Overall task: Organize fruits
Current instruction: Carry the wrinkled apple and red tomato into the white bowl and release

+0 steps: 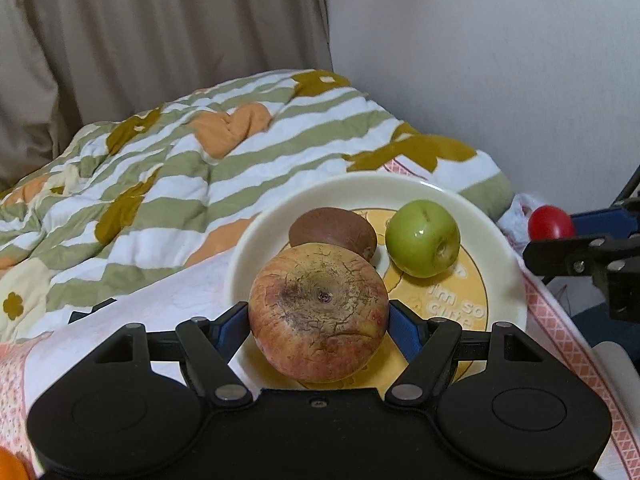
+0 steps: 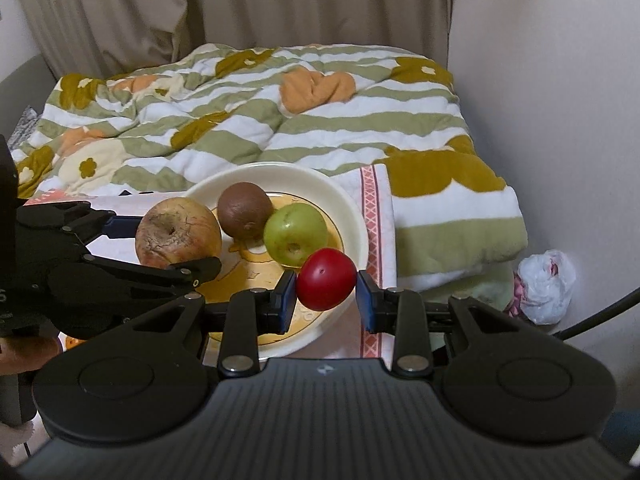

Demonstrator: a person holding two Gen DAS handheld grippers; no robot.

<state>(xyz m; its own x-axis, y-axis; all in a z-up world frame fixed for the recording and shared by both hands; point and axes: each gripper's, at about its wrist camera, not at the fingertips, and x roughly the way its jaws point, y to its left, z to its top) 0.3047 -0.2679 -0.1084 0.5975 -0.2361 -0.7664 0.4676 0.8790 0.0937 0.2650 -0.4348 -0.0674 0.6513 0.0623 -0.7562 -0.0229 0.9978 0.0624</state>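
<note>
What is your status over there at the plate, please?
Left gripper shut on apple. Right gripper shut on red fruit. Kiwi, green fruit on plate. Nothing in the way.

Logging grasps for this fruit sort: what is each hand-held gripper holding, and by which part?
Left hand-held gripper: the blotchy apple, pinched across its sides. Right hand-held gripper: the red fruit, pinched across its sides.

A bed [image 2: 452, 216] carries a rumpled quilt [image 2: 256, 120] striped green and white with ochre flowers. In front of it a white cloth [image 2: 370, 200] with a pink patterned border is spread. On this cloth rests a cream plate [image 2: 356, 224] with a yellow printed centre.
</note>
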